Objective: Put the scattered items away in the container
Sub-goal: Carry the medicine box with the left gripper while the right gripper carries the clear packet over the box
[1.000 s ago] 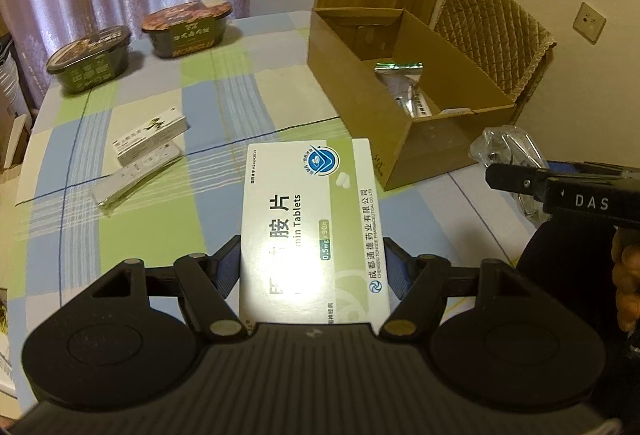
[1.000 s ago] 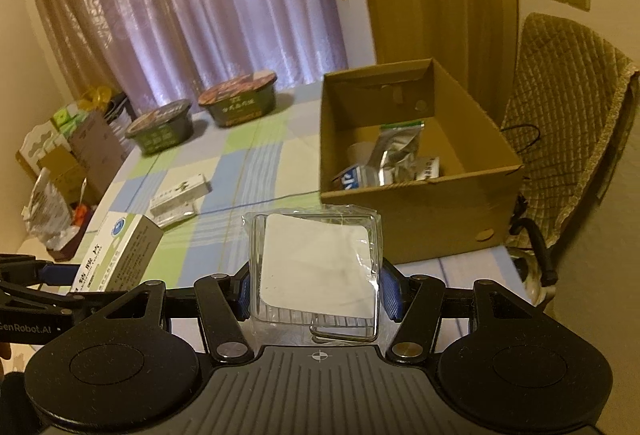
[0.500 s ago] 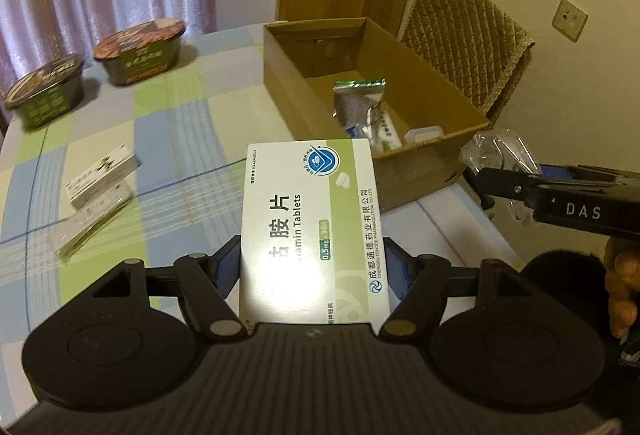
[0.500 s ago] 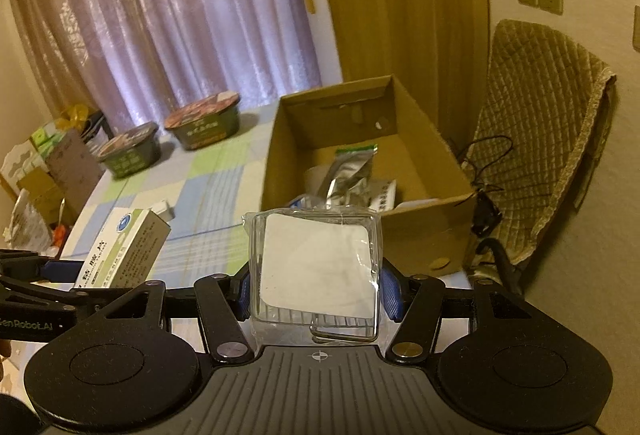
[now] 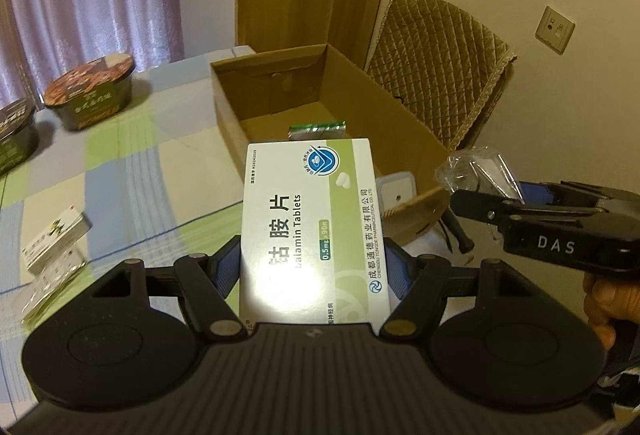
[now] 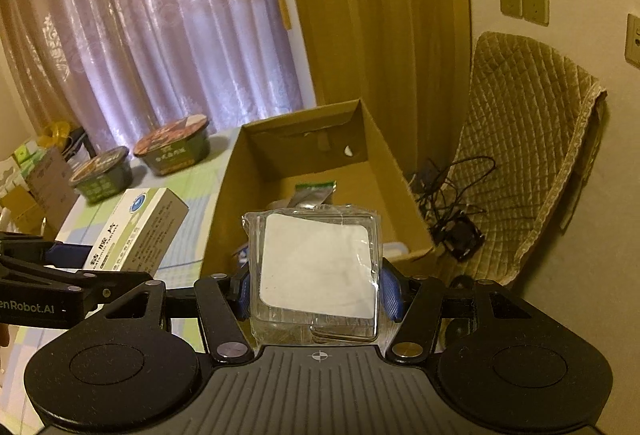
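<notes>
Checked tablecloth (image 5: 120, 171) carries an open brown cardboard box (image 5: 400, 123) at its far edge; a white-green tablet carton (image 5: 312, 227) is clamped between the left gripper (image 5: 314, 267) fingers, a clear plastic packet (image 6: 316, 267) between the right gripper (image 6: 316, 291) fingers.

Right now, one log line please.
left gripper: tablet box held | right gripper: clear packet held | cardboard box: ahead

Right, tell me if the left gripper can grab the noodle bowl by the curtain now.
Probably not: the left gripper is shut on the tablet box, and the noodle bowl sits far off.
</notes>
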Available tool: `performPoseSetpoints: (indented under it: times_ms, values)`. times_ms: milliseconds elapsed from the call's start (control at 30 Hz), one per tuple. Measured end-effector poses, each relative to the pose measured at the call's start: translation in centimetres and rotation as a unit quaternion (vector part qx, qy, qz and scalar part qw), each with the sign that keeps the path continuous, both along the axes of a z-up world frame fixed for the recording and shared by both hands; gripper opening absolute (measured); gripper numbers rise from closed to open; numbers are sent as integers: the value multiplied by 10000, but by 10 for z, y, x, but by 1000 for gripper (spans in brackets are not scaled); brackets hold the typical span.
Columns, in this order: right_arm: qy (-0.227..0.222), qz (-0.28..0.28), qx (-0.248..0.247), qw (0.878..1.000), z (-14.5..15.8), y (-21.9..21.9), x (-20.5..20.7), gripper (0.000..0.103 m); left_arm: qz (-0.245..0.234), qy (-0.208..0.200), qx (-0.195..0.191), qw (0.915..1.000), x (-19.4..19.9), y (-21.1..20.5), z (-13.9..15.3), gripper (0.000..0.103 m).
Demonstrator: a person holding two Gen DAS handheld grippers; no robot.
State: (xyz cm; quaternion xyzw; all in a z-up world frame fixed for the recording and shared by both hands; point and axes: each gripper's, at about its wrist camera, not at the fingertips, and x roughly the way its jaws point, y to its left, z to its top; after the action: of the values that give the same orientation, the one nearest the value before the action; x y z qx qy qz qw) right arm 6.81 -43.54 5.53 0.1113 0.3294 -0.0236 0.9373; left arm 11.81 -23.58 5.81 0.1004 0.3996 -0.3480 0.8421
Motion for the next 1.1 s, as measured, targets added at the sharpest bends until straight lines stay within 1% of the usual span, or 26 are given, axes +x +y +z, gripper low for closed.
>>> performPoseSetpoints:
  times_ms: [367,567,767,1100]
  values:
    - [-40,-55,-31,10000,-1,-26,25,61,-113,43,-103,9999,23,-44,-3,67]
    - [-41,-86,-65,9999,-2,-36,36,61,-132,91,-140,9998,35,-58,-8,67]
    - [-59,-69,-120,9999,-2,-43,48,61,-118,128,-177,9997,44,-70,-13,67]
    - [-73,-29,-182,9998,-4,-49,67,61,-21,223,-249,9994,60,-75,-23,67]
